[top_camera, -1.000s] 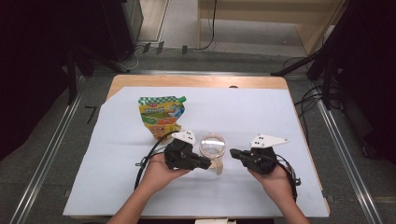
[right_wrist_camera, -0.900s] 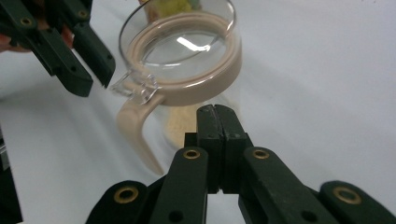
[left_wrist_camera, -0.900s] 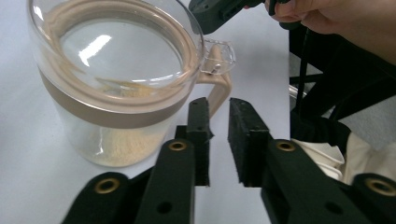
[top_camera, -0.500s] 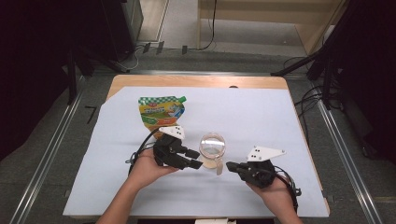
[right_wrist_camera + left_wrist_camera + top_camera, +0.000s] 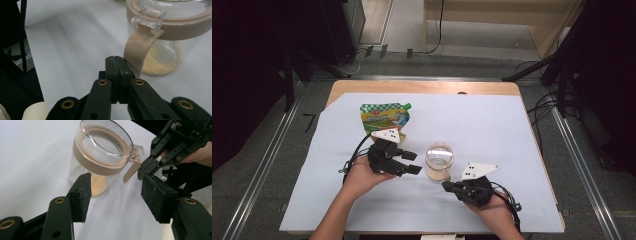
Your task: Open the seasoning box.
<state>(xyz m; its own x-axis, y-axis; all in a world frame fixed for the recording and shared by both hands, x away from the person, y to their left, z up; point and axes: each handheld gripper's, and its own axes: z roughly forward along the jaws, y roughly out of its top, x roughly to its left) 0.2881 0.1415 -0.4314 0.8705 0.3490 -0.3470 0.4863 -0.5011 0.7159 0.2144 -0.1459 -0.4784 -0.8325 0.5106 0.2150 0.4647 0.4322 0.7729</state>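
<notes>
A clear jar (image 5: pixel 439 161) with a tan rim, a tan latch and a little beige powder at its bottom stands upright mid-table. My left gripper (image 5: pixel 412 162) lies just left of it. Its jaws have just been opening, and nothing is pressed between the pads. In the left gripper view the jar (image 5: pixel 100 157) stands just ahead of my left gripper (image 5: pixel 117 192), apart from both pads. My right gripper (image 5: pixel 446 186) is shut on nothing, its tip close below the jar. In the right gripper view my right gripper (image 5: pixel 116 62) sits beside the tan latch (image 5: pixel 136 52) of the jar (image 5: pixel 170 37).
A green and yellow spouted pouch (image 5: pixel 384 117) lies flat behind my left hand. A white cloth (image 5: pixel 492 125) covers the wooden table, with free room to the right and far side. The near table edge is just behind both hands.
My left gripper's jaws have spread apart and the hand has drawn a little left of the jar. My right gripper has slid toward the near edge and stayed shut.
</notes>
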